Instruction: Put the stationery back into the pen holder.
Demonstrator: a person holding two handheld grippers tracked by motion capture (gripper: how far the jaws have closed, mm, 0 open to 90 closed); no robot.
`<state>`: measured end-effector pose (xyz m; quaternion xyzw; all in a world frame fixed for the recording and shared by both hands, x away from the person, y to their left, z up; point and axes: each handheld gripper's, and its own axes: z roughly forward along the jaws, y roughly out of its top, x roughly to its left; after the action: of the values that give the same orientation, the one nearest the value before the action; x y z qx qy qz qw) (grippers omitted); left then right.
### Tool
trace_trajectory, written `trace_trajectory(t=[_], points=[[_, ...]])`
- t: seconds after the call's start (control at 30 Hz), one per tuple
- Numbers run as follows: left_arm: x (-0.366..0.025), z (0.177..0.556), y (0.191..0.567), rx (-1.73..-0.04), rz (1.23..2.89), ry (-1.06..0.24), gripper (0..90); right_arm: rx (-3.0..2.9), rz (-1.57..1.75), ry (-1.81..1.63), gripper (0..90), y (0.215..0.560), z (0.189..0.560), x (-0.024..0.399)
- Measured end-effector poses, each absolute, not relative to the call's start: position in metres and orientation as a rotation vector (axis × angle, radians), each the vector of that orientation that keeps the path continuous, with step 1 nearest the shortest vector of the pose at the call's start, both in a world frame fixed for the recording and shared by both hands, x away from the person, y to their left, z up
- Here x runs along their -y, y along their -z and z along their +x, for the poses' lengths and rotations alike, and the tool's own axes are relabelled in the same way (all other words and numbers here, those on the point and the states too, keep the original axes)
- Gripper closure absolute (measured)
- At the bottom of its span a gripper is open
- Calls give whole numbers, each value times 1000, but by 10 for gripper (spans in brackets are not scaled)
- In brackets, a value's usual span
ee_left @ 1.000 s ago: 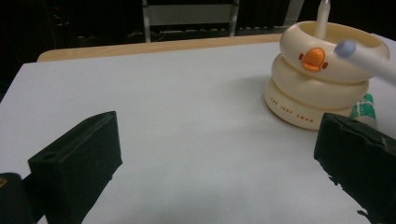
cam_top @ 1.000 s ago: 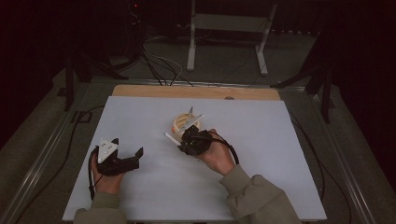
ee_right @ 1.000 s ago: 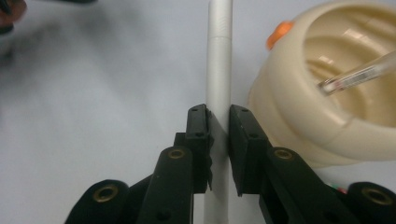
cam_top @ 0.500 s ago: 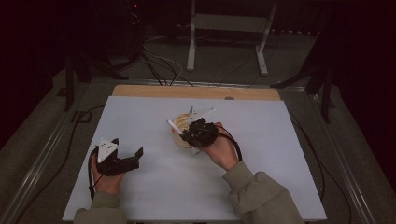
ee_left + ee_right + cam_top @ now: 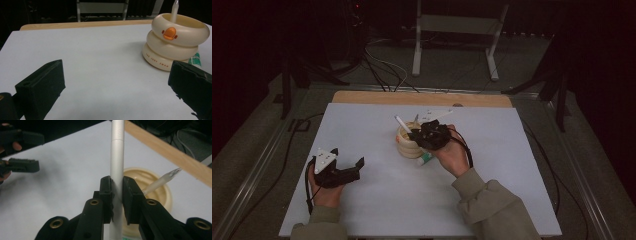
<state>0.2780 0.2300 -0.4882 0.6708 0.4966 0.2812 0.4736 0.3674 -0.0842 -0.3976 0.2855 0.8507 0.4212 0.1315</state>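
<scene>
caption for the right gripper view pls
Right hand-held gripper clamps a white pen above the cream holder.

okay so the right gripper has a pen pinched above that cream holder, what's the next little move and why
Probably lower the pen into the holder. The right gripper is clamped on it just above the open cup, where another pen already stands.

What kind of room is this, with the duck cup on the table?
Probably a recording lab or workshop, not a home. A plain white table stands in a dark room, loose cables trail over the floor behind it, and a metal stand sits beyond. The duck holder looks like a practice prop.
</scene>
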Motion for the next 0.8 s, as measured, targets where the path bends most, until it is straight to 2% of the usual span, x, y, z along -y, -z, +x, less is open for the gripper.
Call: trace_trajectory(t=[0.8], points=[[-230, 279, 489, -1213, 1647, -687, 14, -2288, 878, -1279, 795, 395, 392, 83]])
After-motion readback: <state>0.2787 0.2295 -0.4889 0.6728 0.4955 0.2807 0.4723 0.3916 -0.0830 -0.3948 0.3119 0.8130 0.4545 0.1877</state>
